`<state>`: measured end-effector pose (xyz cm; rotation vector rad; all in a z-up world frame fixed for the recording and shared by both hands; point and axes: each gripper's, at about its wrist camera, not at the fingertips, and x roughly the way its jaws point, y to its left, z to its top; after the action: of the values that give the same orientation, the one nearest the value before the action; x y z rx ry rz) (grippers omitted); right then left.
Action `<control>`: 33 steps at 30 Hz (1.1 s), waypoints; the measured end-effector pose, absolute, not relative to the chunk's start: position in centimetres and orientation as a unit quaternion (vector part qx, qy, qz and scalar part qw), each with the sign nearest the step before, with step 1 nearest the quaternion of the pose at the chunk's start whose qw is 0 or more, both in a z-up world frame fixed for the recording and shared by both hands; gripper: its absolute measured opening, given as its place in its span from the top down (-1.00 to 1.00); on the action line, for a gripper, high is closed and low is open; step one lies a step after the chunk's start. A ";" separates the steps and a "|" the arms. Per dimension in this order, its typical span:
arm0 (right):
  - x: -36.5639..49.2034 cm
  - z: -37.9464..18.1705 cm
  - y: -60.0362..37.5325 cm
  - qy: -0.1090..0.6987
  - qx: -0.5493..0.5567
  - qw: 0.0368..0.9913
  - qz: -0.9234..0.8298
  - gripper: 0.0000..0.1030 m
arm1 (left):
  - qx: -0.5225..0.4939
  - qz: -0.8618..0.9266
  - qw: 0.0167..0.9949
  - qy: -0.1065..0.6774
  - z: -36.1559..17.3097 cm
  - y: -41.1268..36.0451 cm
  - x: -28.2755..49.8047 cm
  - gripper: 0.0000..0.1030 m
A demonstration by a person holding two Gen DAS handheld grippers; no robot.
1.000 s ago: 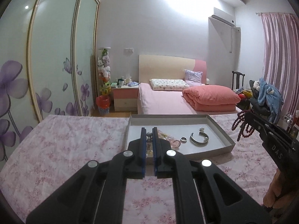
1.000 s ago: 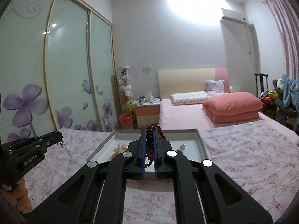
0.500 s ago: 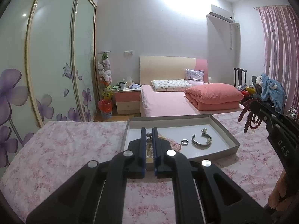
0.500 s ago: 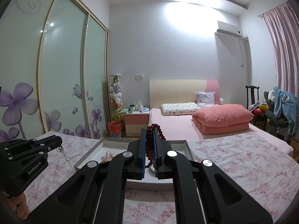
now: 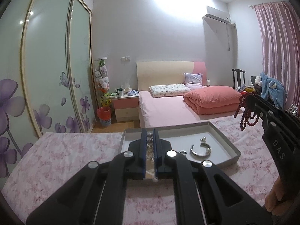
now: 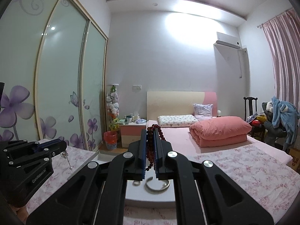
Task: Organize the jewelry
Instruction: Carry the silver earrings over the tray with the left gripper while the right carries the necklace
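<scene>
Surface: floral pink table [image 5: 61, 155], grey tray [image 5: 225, 140] on it
Left gripper [image 5: 149, 150]: jaws clamp pearl chain [image 6: 67, 159]
Right gripper [image 6: 150, 150]: jaws clamp red beads [image 6: 150, 150]

Flat surface covered with pink floral cloth [image 5: 61, 155], wrinkled in spots. One shallow grey tray [image 5: 227, 140] sits directly on it, near the middle. Inside the tray, lying flat: silver open bangle [image 5: 200, 151], small ring [image 5: 182, 152] just beside it, more small pieces, unclear.
</scene>
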<state>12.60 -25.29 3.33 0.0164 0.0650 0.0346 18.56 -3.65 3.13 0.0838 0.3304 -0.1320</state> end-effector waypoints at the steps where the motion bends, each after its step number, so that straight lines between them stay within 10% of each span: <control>1: 12.8 3.2 -25.3 0.030 0.008 0.999 0.015 0.85 | 0.041 -0.066 0.984 0.163 3.2 -3.7 19.0 0.86; 33: 24.6 -1.9 -25.1 0.153 0.042 0.986 0.045 0.84 | 0.030 -0.080 0.974 0.211 -1.0 -5.9 30.7 0.85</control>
<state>24.56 -25.12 -1.92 0.0844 0.3073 0.0913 30.72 -5.91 -0.97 0.0602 0.4249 -0.1614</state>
